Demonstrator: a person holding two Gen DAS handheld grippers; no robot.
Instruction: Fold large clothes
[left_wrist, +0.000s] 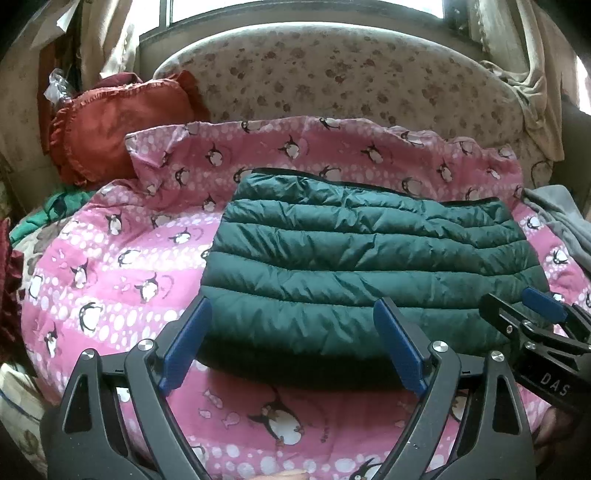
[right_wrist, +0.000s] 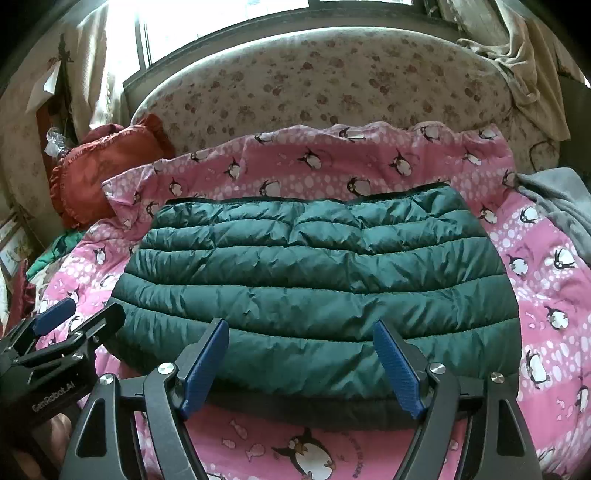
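Daylight came from the window (left_wrist: 303, 9) behind the sofa back (left_wrist: 332, 74), blown out to white glare in both views. The pink sheet (left_wrist: 110, 229) and green jacket (right_wrist: 314, 273) were evenly lit and fairly sharp, with a soft shadow under the jacket's near edge. Fisheye distortion bent the edges, and the corners fell dark.

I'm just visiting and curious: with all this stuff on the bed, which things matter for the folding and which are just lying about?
Part of the job:
- green puffer jacket, lying folded
- left gripper, open
- right gripper, open

Just lying about:
- pink penguin blanket underneath
- red cushion
- grey cloth
- beige cloth
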